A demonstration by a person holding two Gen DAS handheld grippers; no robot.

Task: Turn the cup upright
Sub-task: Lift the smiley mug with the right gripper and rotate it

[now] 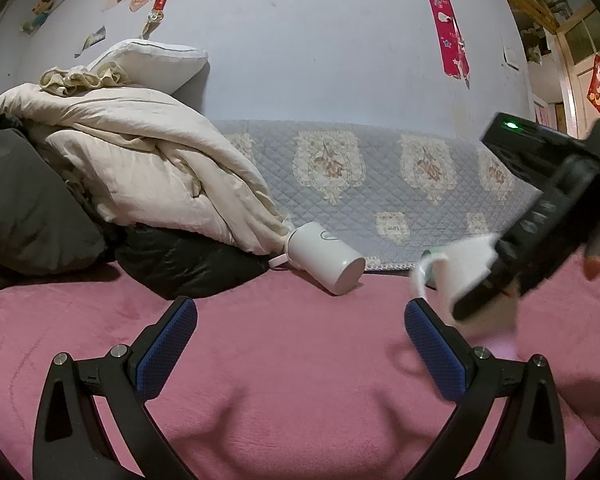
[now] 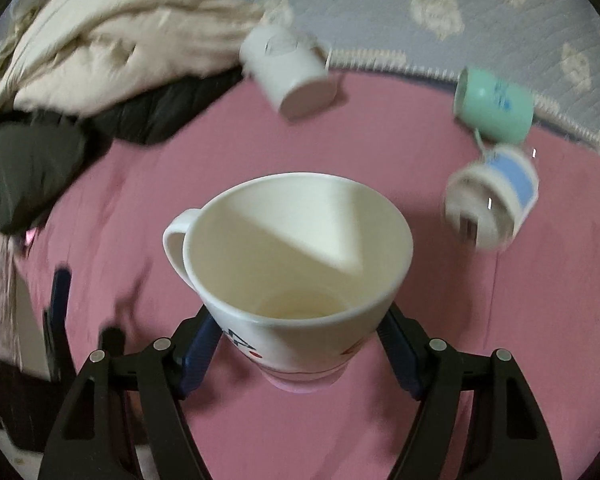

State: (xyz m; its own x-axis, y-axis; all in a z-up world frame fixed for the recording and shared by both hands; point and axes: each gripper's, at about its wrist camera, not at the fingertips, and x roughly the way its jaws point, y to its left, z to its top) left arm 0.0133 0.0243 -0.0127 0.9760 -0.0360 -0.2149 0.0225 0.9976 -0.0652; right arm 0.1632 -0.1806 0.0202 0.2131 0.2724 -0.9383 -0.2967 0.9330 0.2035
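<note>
Right gripper clamped on cream cup, mouth up now (nice). Lower it flat onto pink blanket mid-bed, then release. Left gripper fingers apart, idle.

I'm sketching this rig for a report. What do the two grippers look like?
Both match: the left gripper and right gripper have black angular plastic fingers with silver round bolts and blue textured pads. The right one's black body carries a green light.
</note>
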